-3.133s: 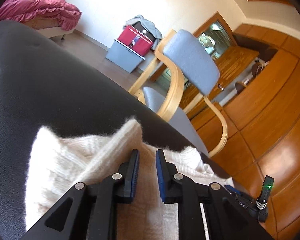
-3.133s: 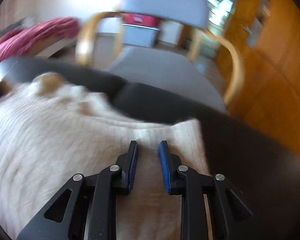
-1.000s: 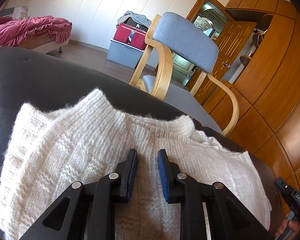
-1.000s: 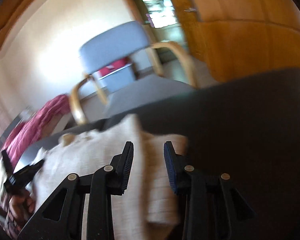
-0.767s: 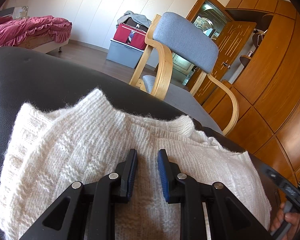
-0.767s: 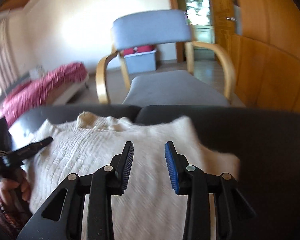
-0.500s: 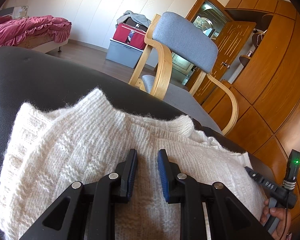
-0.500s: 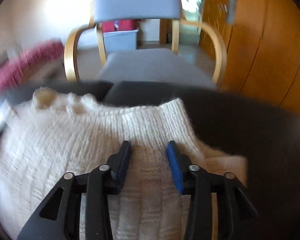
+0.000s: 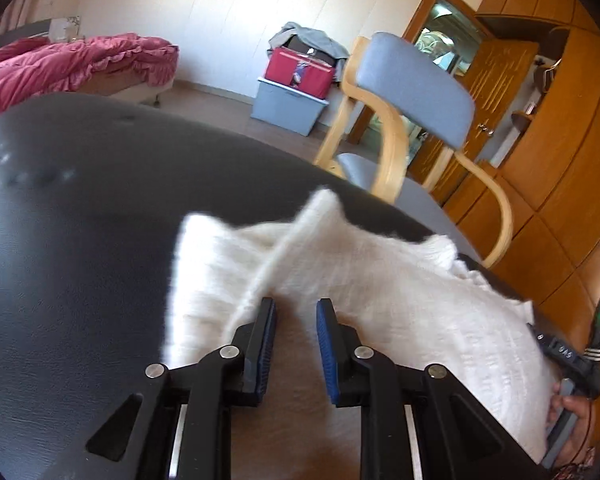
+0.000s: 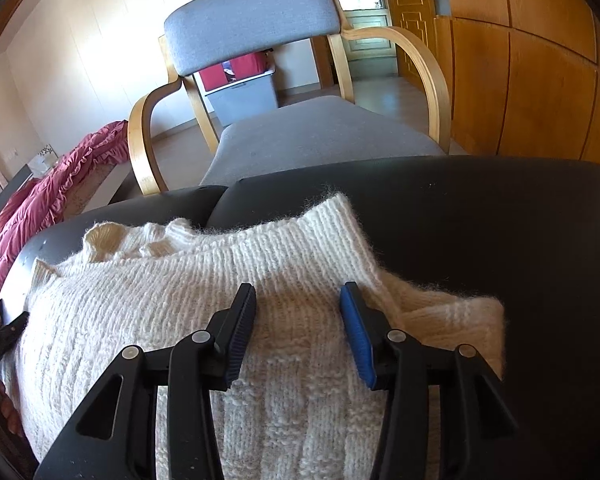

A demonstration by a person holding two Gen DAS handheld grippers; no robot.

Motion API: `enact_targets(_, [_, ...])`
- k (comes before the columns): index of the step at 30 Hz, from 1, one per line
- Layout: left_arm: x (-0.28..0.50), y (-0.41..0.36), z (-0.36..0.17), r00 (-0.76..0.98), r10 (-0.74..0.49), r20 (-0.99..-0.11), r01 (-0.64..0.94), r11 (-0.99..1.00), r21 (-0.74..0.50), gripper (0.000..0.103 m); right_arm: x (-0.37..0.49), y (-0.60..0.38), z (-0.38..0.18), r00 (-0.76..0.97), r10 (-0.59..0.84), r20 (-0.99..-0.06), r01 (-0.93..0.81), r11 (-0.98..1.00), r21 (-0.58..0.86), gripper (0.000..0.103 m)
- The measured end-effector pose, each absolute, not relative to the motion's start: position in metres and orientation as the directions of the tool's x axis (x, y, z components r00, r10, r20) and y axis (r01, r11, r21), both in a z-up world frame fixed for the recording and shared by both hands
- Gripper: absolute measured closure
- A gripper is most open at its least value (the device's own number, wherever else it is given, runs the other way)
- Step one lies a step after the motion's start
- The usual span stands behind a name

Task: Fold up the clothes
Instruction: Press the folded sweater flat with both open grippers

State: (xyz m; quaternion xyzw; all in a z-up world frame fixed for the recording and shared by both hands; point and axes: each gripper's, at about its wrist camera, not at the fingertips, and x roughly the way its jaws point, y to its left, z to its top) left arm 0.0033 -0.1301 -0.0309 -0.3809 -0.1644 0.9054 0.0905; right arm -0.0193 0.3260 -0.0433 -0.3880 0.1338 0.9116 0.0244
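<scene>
My right claw hangs wide open over the white sweater mid-frame, left claw narrowly parted, gripping nothing.

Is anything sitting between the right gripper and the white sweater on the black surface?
Nothing visible does. The right gripper hovers with jaws open directly over the white sweater, which lies on the black surface. No other object lies on the knit near it; whether the pads already touch the fabric cannot be told.
</scene>
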Motion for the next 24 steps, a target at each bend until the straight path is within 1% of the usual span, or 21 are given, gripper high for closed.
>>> enact_targets(2, [0.009, -0.138, -0.027, -0.705, 0.303, -0.641, -0.043, -0.920, -0.389, 0.084, -0.019, 0.326, -0.043, -0.698, -0.060, -0.714, -0.148, -0.963, 0.225, 0.055])
enact_targets(3, [0.013, -0.144, -0.025, -0.723, 0.281, -0.632, -0.016, -0.920, -0.391, 0.084, -0.019, 0.326, -0.043, -0.698, -0.061, -0.713, -0.147, -0.963, 0.226, 0.055])
enact_targets(7, [0.028, -0.164, -0.015, -0.790, 0.113, -0.603, 0.151, -0.917, -0.369, 0.083, -0.020, 0.325, -0.043, -0.699, -0.065, -0.712, -0.143, -0.963, 0.228, 0.053])
enact_targets(8, [0.032, -0.165, -0.013, -0.800, 0.104, -0.591, 0.164, -0.909, -0.382, 0.083, -0.020, 0.325, -0.043, -0.699, -0.066, -0.712, -0.140, -0.964, 0.227, 0.052])
enact_targets(10, [0.034, -0.158, -0.009, -0.805, 0.137, -0.578, 0.134, -0.906, -0.402, 0.083, -0.020, 0.324, -0.043, -0.698, -0.067, -0.713, -0.135, -0.965, 0.223, 0.051])
enact_targets(17, [0.017, -0.076, 0.003, -0.737, 0.282, -0.615, -0.111, -0.947, -0.301, 0.082, -0.020, 0.323, -0.042, -0.698, -0.064, -0.714, -0.135, -0.966, 0.218, 0.051])
enact_targets(20, [0.004, -0.043, -0.003, -0.705, 0.277, -0.653, -0.154, -0.958, -0.240, 0.082, -0.020, 0.323, -0.042, -0.698, -0.065, -0.713, -0.134, -0.966, 0.220, 0.051])
enact_targets(23, [0.000, -0.025, -0.018, -0.697, 0.234, -0.678, -0.168, -0.972, -0.162, 0.081, -0.020, 0.323, -0.042, -0.699, -0.068, -0.712, -0.132, -0.966, 0.222, 0.051])
enact_targets(24, [-0.001, -0.026, -0.020, -0.697, 0.241, -0.675, -0.169, -0.971, -0.172, 0.081, -0.020, 0.323, -0.043, -0.699, -0.069, -0.712, -0.132, -0.966, 0.223, 0.051])
